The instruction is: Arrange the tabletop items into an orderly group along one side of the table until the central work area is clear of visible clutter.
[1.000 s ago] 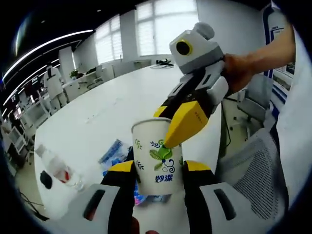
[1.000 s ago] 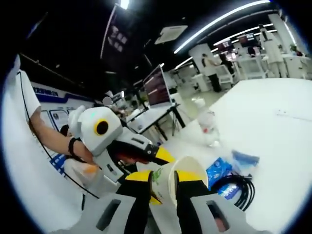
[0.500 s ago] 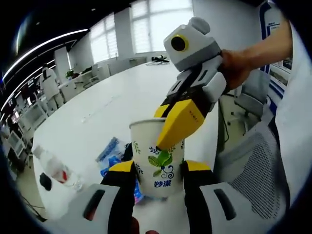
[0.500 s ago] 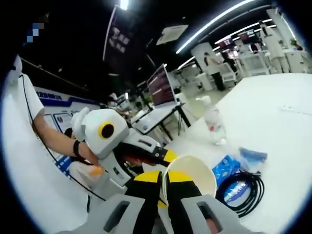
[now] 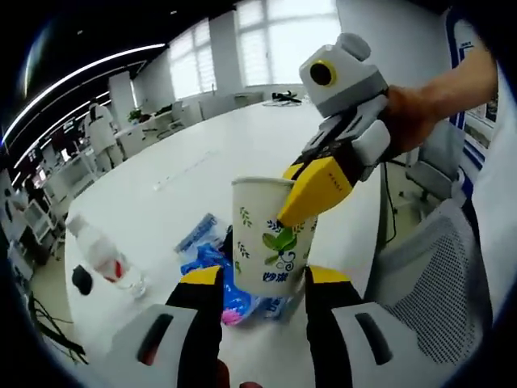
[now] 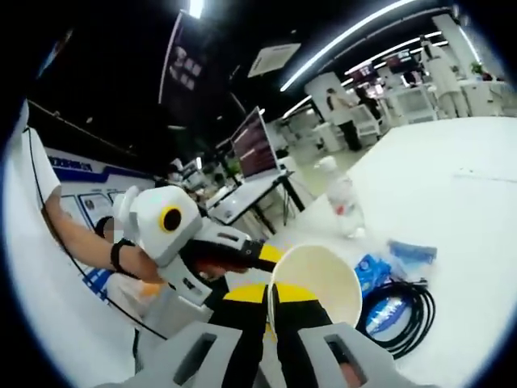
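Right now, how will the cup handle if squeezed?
The cup looks like thin paper, so the right gripper pinching its rim may dent it. Its inside looks empty, so it is probably light and tips easily.

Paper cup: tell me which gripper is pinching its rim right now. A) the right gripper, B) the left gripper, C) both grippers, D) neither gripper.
A. In the left gripper view the right gripper has its yellow jaws closed over the rim of the paper cup, and in the right gripper view its own jaws meet on that rim, while the left gripper stands open below the cup.
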`<state>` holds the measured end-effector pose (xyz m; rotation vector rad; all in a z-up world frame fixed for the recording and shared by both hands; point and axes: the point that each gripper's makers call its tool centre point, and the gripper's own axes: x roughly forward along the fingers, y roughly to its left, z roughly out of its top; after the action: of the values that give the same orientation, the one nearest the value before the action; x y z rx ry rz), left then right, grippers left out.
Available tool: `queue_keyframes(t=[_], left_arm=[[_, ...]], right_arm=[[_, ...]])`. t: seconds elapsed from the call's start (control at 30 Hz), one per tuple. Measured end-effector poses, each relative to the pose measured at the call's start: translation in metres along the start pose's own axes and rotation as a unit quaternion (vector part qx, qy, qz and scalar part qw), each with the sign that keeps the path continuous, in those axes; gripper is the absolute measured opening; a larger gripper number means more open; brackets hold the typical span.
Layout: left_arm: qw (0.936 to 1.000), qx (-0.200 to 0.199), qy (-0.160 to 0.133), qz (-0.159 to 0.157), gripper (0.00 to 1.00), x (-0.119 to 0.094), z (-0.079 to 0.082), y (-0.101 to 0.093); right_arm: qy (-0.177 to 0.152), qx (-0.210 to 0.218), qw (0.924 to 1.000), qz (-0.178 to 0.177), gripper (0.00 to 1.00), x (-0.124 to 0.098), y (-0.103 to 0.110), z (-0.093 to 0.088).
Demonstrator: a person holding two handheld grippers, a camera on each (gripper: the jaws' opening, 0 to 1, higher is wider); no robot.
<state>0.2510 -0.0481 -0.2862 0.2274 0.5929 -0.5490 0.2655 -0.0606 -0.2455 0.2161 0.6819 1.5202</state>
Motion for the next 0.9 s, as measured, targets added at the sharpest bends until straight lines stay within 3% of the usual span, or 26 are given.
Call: queue_keyframes(t=[0.33, 0.6, 0.7, 0.8, 0.9], left_arm=[[0.9988, -0.038, -0.012, 0.028, 0.40, -0.017, -0.010, 0.019], [0.9969, -0.054, -0.022, 0.052, 0.48, -0.024, -0.010, 0.032], [0.9948, -0.075, -0.029, 0.062, 0.52, -0.029, -0.016, 0.043], [0.9918, -0.088, -0.035, 0.087, 0.63, -0.036, -0.019, 0.050], [0.9872, -0.114, -0.049, 0.100, 0.63, -0.046, -0.021, 0.058]], right_arm=[[-0.011, 0.019, 0.9995, -0.021, 0.00, -0.007, -0.015, 0.002], [-0.014, 0.030, 0.9990, -0.031, 0.00, -0.007, -0.022, 0.002], [-0.013, 0.032, 0.9986, -0.040, 0.00, -0.008, -0.028, 0.001], [-0.015, 0.038, 0.9976, -0.056, 0.00, -0.010, -0.037, -0.001], [-0.023, 0.049, 0.9962, -0.069, 0.00, -0.014, -0.046, -0.001]])
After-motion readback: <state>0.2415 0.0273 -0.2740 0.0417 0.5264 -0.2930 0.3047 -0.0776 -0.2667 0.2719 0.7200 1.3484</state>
